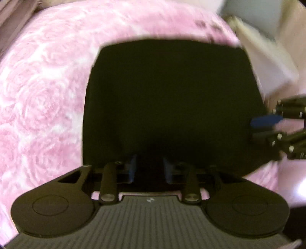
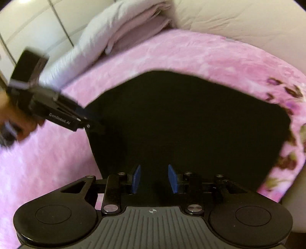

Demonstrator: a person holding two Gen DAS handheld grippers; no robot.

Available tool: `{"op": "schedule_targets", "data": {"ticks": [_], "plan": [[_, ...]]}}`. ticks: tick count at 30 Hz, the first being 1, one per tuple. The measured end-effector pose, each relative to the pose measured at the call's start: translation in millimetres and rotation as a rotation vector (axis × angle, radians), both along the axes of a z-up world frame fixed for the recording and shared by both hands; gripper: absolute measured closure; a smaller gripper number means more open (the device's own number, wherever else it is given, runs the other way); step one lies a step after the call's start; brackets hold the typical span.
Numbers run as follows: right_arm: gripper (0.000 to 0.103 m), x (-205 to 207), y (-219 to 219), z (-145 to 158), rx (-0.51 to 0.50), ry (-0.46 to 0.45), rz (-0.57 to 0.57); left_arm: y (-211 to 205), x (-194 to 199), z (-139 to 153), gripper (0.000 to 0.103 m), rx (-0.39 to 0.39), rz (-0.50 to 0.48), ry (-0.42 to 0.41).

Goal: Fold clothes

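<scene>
A black garment point(image 1: 172, 99) point(image 2: 191, 124) lies flat, folded into a rough rectangle, on a pink rose-patterned blanket point(image 1: 38, 95) point(image 2: 172, 53). My left gripper point(image 1: 149, 167) hovers over the garment's near edge with its blue pads apart. The dark cloth hides whether any fabric sits between them. From the right wrist view the left gripper point(image 2: 95, 124) reaches the garment's left edge. My right gripper point(image 2: 155, 178) stands open above the garment with nothing caught between its blue pads. In the left wrist view the right gripper point(image 1: 258, 128) is at the garment's right edge, with pink showing between its fingers.
A folded white and pale pink quilt point(image 2: 114, 28) lies beyond the blanket's far left. Cream upholstery point(image 2: 239, 17) curves behind the blanket. A person's hand point(image 2: 19, 130) holds the left gripper. Pale bedding point(image 1: 267, 63) shows at the blanket's right edge.
</scene>
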State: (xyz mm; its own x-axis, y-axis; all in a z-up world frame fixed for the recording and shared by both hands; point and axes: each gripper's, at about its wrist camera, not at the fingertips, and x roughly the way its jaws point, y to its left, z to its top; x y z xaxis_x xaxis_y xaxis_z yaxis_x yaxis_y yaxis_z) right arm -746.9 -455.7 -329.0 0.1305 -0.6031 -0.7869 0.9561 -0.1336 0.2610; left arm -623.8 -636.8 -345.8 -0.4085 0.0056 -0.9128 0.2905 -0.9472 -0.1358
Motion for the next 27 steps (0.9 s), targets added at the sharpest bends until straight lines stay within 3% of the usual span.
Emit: {"op": "schedule_targets", "data": {"ticks": [4,8,9,10,11,13,17,19,20,21,22,23,27], "plan": [[0.067,34,28,-21,0.008,0.041,0.044,-11,25,-7,0.085,0.03,0.007,0.063],[0.066,37,53,-12,0.064,0.121,0.027,1,37,1,0.085,-0.024,-0.099,0.03],[0.065,43,57,-8,0.066,0.188,0.05,6,41,3,0.083,-0.07,-0.13,0.003],[0.06,48,61,-4,0.068,0.254,0.073,11,45,6,0.074,-0.125,-0.165,-0.019],[0.056,54,65,-1,0.07,0.32,0.1,19,50,12,0.072,-0.192,-0.212,-0.014],[0.045,74,67,-6,0.077,0.452,0.194,33,62,24,0.066,-0.25,-0.3,0.043],[0.041,111,58,-38,0.101,0.659,0.373,74,77,22,0.042,-0.431,-0.527,0.092],[0.041,122,59,-61,0.111,0.803,0.445,100,88,8,0.038,-0.555,-0.658,0.096],[0.041,121,55,-64,0.1,0.831,0.45,111,92,-1,0.037,-0.621,-0.715,0.095],[0.045,120,52,-67,0.089,0.858,0.454,118,89,-10,0.036,-0.687,-0.751,0.096],[0.073,118,48,-69,0.081,0.88,0.457,125,86,-19,0.032,-0.752,-0.787,0.097],[0.082,113,43,-67,0.087,0.867,0.449,132,83,-27,0.027,-0.818,-0.821,0.101],[0.088,98,40,-46,0.077,0.836,0.487,144,74,-55,0.021,-0.998,-0.895,0.114]]}}
